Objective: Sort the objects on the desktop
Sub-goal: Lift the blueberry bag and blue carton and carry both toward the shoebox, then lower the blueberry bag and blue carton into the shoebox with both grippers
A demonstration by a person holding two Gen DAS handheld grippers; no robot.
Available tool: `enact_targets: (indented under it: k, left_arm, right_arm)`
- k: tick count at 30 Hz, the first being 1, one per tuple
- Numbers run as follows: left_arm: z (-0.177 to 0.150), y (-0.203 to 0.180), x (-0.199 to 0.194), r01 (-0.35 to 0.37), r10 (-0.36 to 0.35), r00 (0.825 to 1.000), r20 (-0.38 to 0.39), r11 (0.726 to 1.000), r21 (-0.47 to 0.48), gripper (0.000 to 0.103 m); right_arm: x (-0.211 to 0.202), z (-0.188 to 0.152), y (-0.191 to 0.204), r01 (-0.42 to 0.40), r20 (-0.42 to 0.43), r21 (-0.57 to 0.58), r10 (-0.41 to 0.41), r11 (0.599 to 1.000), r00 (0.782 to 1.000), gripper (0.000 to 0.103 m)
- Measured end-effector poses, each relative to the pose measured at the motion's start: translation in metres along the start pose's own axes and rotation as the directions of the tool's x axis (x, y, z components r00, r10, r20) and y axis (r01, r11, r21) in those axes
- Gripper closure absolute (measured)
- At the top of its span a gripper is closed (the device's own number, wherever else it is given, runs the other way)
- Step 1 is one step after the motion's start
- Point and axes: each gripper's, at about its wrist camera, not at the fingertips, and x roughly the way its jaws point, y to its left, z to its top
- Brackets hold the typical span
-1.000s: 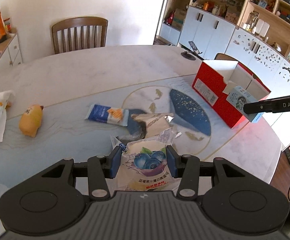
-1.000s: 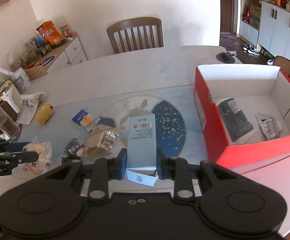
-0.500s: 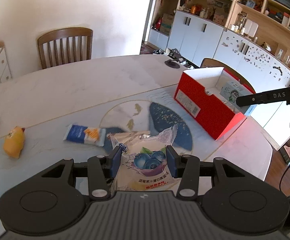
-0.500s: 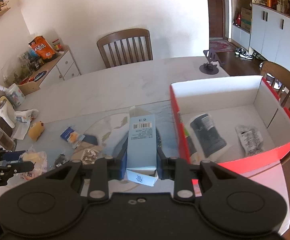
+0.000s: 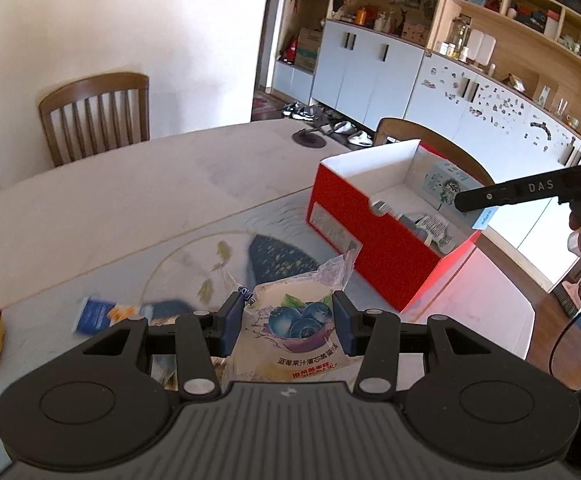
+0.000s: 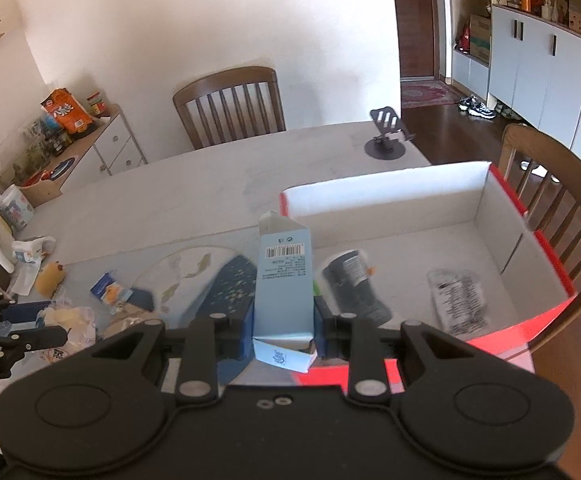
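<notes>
My left gripper (image 5: 288, 322) is shut on a clear snack bag printed with blueberries (image 5: 294, 332), held above the table short of the red box (image 5: 374, 248). My right gripper (image 6: 284, 330) is shut on a pale blue carton (image 6: 284, 280) with a barcode, hanging over the near left edge of the red box (image 6: 422, 200). Inside the box lie a dark packet (image 6: 354, 284) and a white printed packet (image 6: 460, 300). In the left wrist view the right gripper's fingers (image 5: 506, 194) and the carton (image 5: 446, 184) show over the box. The left gripper (image 6: 18, 336) shows at the right wrist view's left edge.
Loose on the table lie a blue snack packet (image 6: 108, 290), a yellow plush toy (image 6: 50, 278) and other wrappers. A black phone stand (image 6: 386, 140) sits at the far edge. Wooden chairs (image 6: 230, 106) stand behind and right of the table; a cluttered sideboard (image 6: 62, 144) is at left.
Both grippers have travelled right toward the red box with their loads. The carton has gone from over the table's blue pattern to over the box's near left edge.
</notes>
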Motion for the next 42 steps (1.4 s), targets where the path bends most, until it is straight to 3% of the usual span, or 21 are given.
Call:
enact_targets:
  k: [21, 42]
  left_arm:
    - [0.071, -0.072, 0.058, 0.073, -0.075, 0.997, 0.008, 0.989, 0.13, 0.058]
    - [0.109, -0.149, 0.141, 0.186, -0.176, 0.982, -0.061, 0.934, 0.304, 0.058]
  right_arm:
    - [-0.002, 0.027, -0.079, 0.047, 0.023, 0.032, -0.048, 0.998, 0.999, 0.076]
    - [0.026, 0.03, -0.134, 0.119, -0.03, 0.063, -0.117, 0.991, 0.993, 0.076]
